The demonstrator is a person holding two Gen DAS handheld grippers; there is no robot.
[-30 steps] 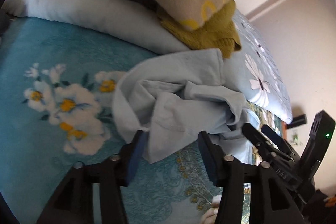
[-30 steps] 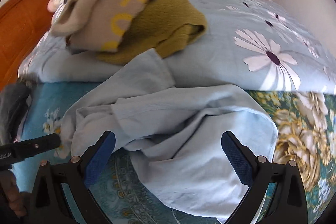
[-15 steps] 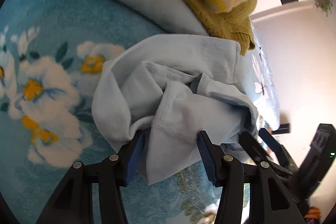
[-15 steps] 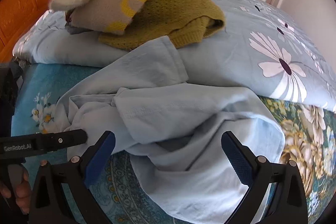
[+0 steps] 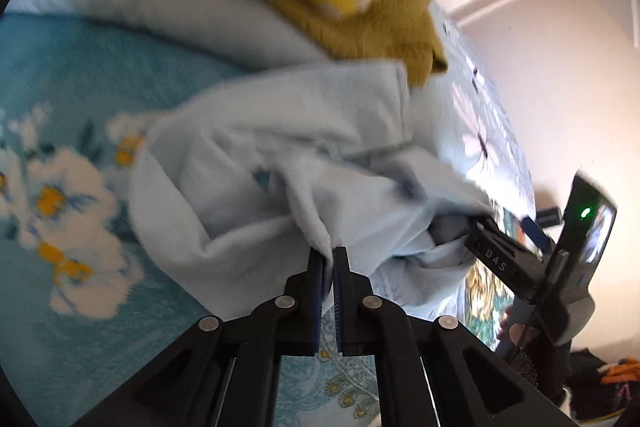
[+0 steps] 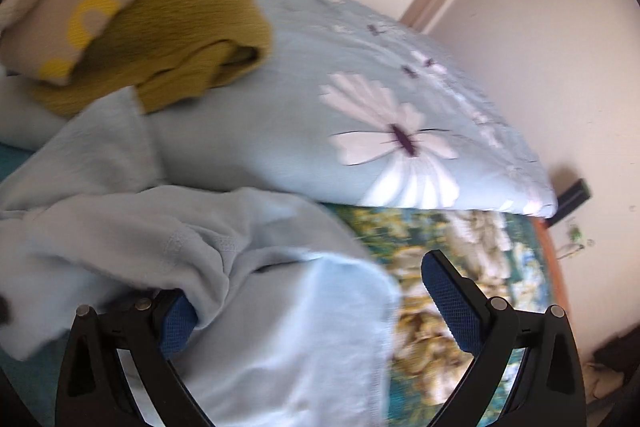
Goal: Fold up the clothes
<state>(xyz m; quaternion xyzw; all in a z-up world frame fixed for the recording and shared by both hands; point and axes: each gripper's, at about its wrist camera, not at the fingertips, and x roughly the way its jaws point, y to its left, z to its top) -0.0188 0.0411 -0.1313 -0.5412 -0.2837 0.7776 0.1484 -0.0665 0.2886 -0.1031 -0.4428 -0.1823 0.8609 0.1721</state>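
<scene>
Left gripper [image 5: 328, 259]: clamped narrow on a pinched ridge of the pale blue garment [image 5: 304, 163], jaws just closed from half-wide onto the fold. Right gripper [image 6: 308, 303]: wide, astride the garment's near edge, cloth draped over the pad at 9 o'clock, pad at 3 o'clock bare above the floral bedspread [image 6: 472, 243]; no pinch yet.

Garment: crumpled heap on the bedspread, far edge riding up against the blue daisy duvet [image 6: 360, 107] at 12 o'clock. Beige-and-mustard knit pile [image 6: 132, 27] on the duvet at 10–11 o'clock, just touching the garment's upper corner.

Step in hand, judged: take two holds, then lift and spread before any fold.
- Close right only on a single hemmed edge, not a bunched wad.
- Keep left hold firm; pull apart slowly until cloth goes taut.
- Draw toward 6 o'clock, away from the knit pile, to avoid dragging it.
- Motion blur heavy; layer count in left pinch cannot be told.
</scene>
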